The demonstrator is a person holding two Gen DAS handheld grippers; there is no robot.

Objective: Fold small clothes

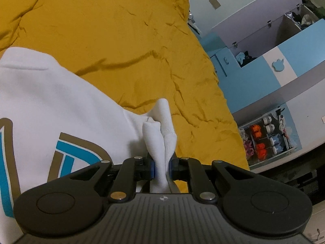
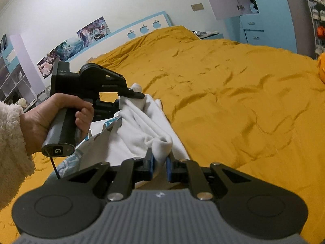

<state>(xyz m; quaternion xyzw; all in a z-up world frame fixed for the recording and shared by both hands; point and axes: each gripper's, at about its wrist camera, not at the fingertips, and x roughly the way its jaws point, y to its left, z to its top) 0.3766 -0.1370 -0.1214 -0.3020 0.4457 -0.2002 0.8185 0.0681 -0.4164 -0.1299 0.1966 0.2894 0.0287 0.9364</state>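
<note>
A white garment (image 1: 50, 101) with a blue and brown print lies on the mustard-yellow bedspread (image 1: 113, 30). My left gripper (image 1: 162, 168) is shut on a bunched white ribbed edge of it, which sticks up between the blue pads. In the right wrist view my right gripper (image 2: 159, 168) is shut on another bunched fold of the same white garment (image 2: 142, 128). The left gripper (image 2: 130, 95), held by a person's hand (image 2: 52, 120) in a fluffy cream sleeve, pinches the cloth farther along, to the upper left. The fabric stretches between the two grips.
The yellow bedspread (image 2: 233, 101) spreads wide to the right. Blue and white cabinets with open drawers (image 1: 274, 46) stand beside the bed, with a shoe rack (image 1: 268, 140) lower down. An orange object (image 2: 321, 69) rests at the bed's far right edge. Posters hang on the wall (image 2: 81, 40).
</note>
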